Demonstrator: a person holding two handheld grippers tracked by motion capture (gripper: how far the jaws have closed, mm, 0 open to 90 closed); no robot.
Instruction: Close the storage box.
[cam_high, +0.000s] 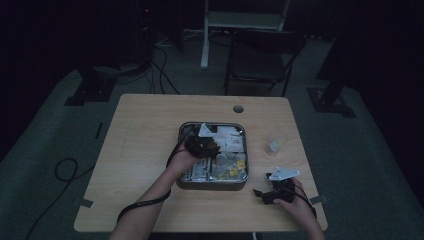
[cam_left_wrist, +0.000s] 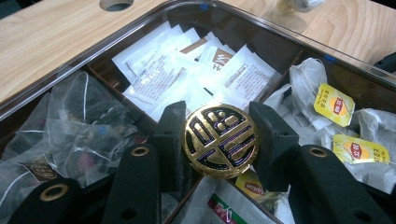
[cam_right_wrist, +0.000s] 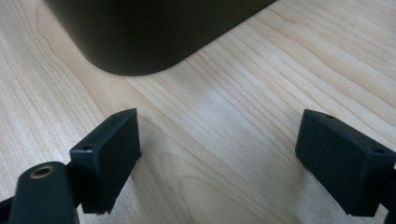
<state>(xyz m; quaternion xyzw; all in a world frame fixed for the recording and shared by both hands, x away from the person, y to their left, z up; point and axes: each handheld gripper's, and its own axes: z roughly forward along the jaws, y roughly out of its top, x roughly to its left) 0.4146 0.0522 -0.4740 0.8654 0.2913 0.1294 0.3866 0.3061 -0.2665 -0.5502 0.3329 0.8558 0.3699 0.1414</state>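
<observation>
— While the left claw (cam_left_wrist: 219, 140) is clamped on that round gold knob (cam_left_wrist: 220, 141) at the middle of the tea box (cam_high: 181, 131), what worries you?

— The grip is only on the knob's rim. The knob sits on the clear lid (cam_left_wrist: 140, 28), which looks still down over the sachets (cam_left_wrist: 187, 74) and yellow-tagged tea bags (cam_left_wrist: 334, 105). If the pull goes up crooked, I'd guess the pads slide off, or the lid catches and drags the whole box.

— And the right claw (cam_right_wrist: 219, 158)?

— Spread wide with nothing between its pads, resting low over the worktop (cam_right_wrist: 233, 93) just off the box's near right corner. It isn't bracing the box, so nothing stops a skid toward the glass (cam_high: 276, 142) beside the box's right wall.
</observation>
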